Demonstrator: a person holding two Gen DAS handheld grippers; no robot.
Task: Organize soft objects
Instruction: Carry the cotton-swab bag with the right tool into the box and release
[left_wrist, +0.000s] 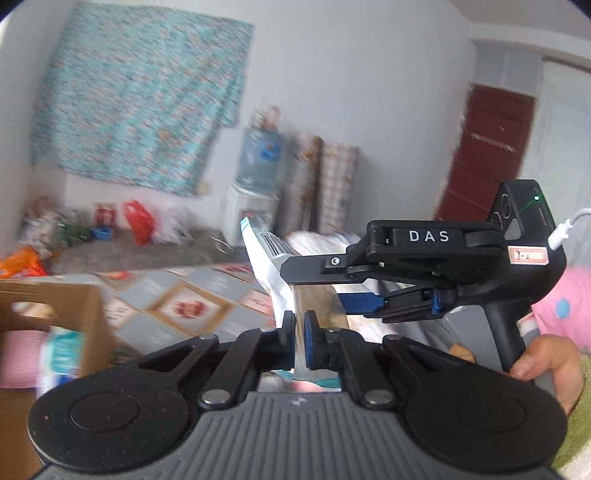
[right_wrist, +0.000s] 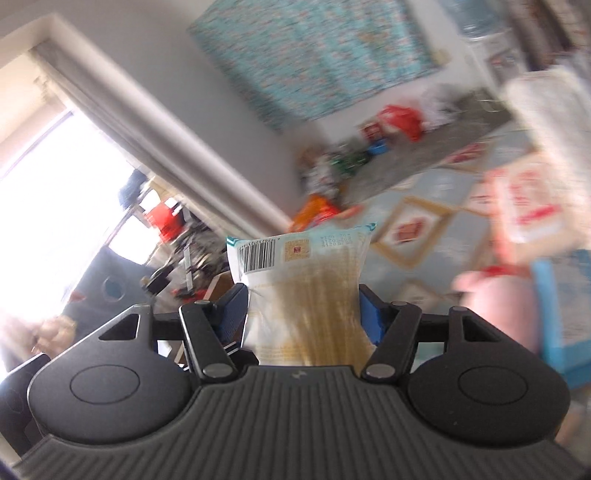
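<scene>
We hold one packet of dried noodles between both grippers, lifted clear of the patterned floor mat. In the right wrist view our right gripper is clamped across the packet's width, blue pads pressing on both sides, with the barcoded end pointing away from us along the fingers. In the left wrist view our left gripper is pinched fully closed on a thin edge of the same packet, which rises as a white strip from between the pads while the right gripper crosses in from the right and grips it a little farther out. The packet's long axis therefore runs forward and upward from the left gripper. An open cardboard box with soft packs inside sits low to the left, nearer our left hand, so we judge that the carry should swing that way.
</scene>
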